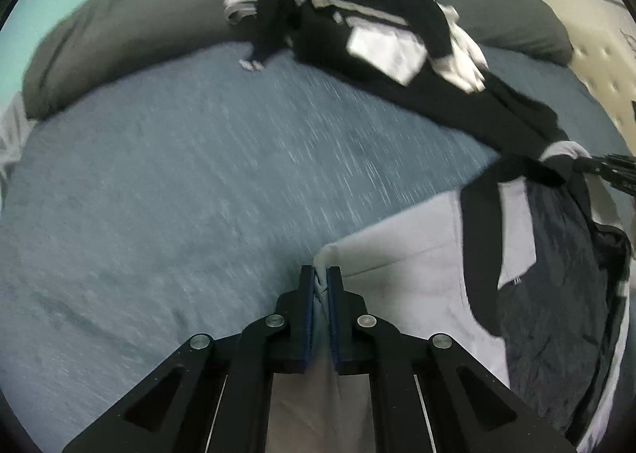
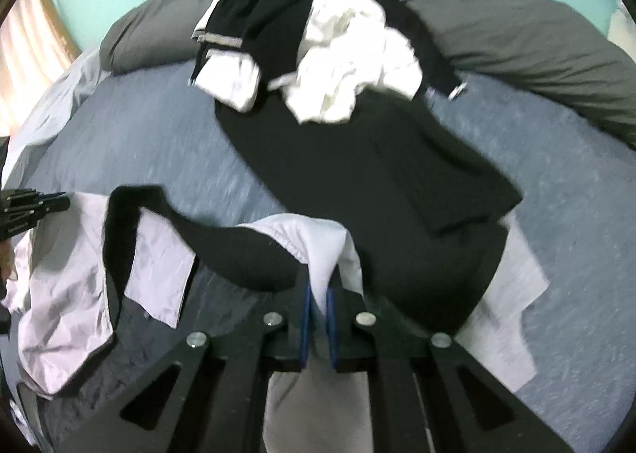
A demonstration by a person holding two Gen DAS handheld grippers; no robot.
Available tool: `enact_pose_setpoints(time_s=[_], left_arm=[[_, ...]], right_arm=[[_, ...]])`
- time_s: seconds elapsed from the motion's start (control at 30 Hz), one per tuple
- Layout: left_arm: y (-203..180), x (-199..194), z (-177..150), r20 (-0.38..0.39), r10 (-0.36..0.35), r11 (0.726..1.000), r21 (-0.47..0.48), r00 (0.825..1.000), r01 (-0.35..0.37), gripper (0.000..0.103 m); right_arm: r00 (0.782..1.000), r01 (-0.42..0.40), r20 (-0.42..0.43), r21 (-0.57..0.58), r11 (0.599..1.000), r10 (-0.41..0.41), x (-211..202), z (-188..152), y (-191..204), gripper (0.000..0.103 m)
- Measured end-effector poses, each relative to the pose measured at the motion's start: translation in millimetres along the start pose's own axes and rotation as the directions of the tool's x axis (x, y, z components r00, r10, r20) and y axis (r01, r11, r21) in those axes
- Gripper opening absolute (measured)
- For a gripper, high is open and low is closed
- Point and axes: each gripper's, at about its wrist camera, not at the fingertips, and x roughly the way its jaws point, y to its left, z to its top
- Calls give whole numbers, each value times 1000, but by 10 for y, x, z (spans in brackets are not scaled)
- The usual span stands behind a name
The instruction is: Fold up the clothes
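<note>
The left gripper (image 1: 321,274) is clamped on a pale fold of the jacket (image 1: 417,278), the white cloth pinched between its blue pads. The right gripper (image 2: 318,296) pinches another white edge of the same jacket (image 2: 79,278) just ahead of its fingertips. The garment is white with a black collar band and a dark blue lining, and it hangs between the two grippers over the blue bedsheet (image 1: 179,182).

From the left wrist view the jacket spreads off to the right of the gripper, and the right gripper shows only as a dark tip at the far right edge, where cloth bunches. That view also shows a cream tufted headboard (image 1: 592,35) at upper right.

The right wrist view shows more: the jacket's open collar and lining to the left of the gripper, the left gripper's tip at the left edge, and a black garment (image 2: 377,174) lying flat just ahead. Beyond it, in both views, a heap of black and white clothes (image 2: 338,47) rests against grey pillows (image 2: 536,43).
</note>
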Motion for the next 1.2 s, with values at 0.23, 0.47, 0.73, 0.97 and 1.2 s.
enact_pose_setpoints(time_s=[0.23, 0.47, 0.73, 0.97, 1.2], left_arm=[[176, 39, 392, 48, 15, 996, -85, 999, -11, 6], [200, 511, 470, -22, 37, 989, -142, 999, -40, 7], [156, 563, 283, 4, 22, 986, -165, 1000, -21, 16], [193, -171, 108, 126, -16, 980, -194, 992, 40, 31], [65, -795, -608, 165, -43, 984, -161, 985, 70, 34]], right_arm=[[997, 64, 52, 25, 998, -65, 6, 440, -19, 6], [999, 36, 6, 89, 995, -37, 434, 410, 6, 7], [993, 65, 92, 79, 995, -72, 316, 266, 90, 47], [975, -64, 222, 188, 980, 21, -472, -70, -23, 66], [977, -108, 201, 192, 975, 69, -934, -1012, 21, 66]])
